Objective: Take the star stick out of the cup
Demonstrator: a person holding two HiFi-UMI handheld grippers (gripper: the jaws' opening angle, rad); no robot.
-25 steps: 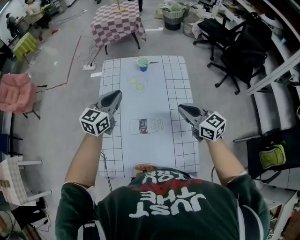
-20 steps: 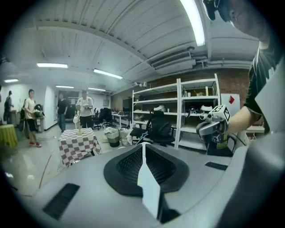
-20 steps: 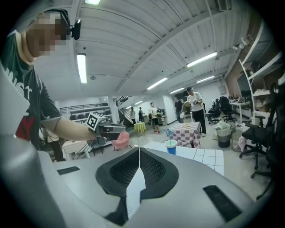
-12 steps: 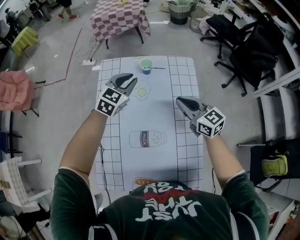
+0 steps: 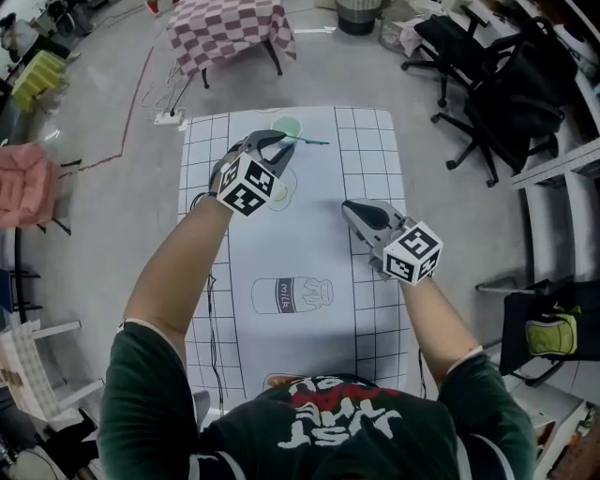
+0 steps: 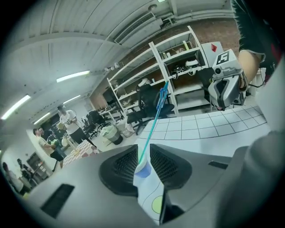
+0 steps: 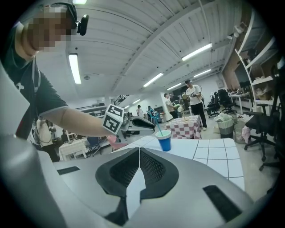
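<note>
A blue cup [image 5: 287,125] with a green rim stands at the far end of the white grid mat [image 5: 366,141]. A thin teal star stick [image 5: 310,142] leans out of it to the right. My left gripper [image 5: 275,147] is just short of the cup, its jaws a little apart and holding nothing. In the left gripper view the cup [image 6: 143,169] and the stick [image 6: 153,120] show through the gap of the left gripper [image 6: 143,153]. My right gripper [image 5: 352,209] hangs over the mat's right middle, jaws together. The right gripper view shows the cup [image 7: 164,141] ahead of the right gripper [image 7: 139,151].
Flat printed pictures lie on the mat: a milk bottle [image 5: 291,295] and green circles [image 5: 278,190]. Beyond the table stand a checkered table [image 5: 230,23] and black office chairs [image 5: 506,84]; a pink chair [image 5: 23,183] is at the left. People and shelves [image 6: 187,75] are in the background.
My left gripper has moved forward along the mat, from beside the milk picture up to the cup. The right gripper has edged forward slightly and stays shut.
</note>
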